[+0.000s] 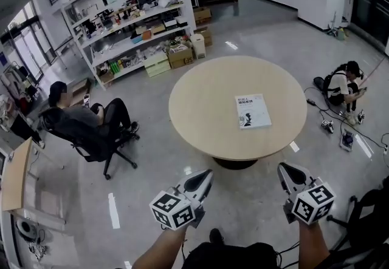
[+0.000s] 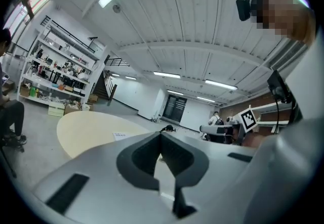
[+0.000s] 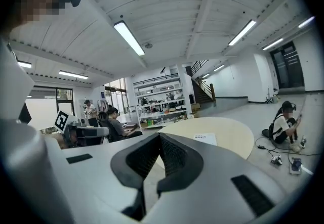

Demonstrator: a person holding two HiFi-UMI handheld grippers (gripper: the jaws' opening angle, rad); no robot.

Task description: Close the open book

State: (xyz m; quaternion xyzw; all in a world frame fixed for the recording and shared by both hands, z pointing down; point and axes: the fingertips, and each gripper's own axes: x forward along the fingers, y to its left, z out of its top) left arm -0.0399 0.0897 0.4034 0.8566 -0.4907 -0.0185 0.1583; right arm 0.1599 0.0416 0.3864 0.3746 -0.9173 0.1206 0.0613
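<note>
A white-covered book (image 1: 253, 110) lies flat and closed on the round beige table (image 1: 200, 110), right of its middle. My left gripper (image 1: 205, 175) and right gripper (image 1: 286, 170) hang over the floor in front of the table, well short of its near edge, both pointing toward it. In the left gripper view the jaws meet at the tips of my left gripper (image 2: 161, 134), with nothing between them; the book (image 2: 120, 135) is small and far off. In the right gripper view my right gripper (image 3: 160, 137) is likewise shut and empty, the book (image 3: 205, 138) lying beyond it on the table (image 3: 230, 132).
A person sits in an office chair (image 1: 85, 122) left of the table. Another person (image 1: 343, 85) sits on the floor at the right among cables and tools (image 1: 346, 137). Shelves (image 1: 130, 16) line the back wall. A desk (image 1: 15, 173) stands at far left.
</note>
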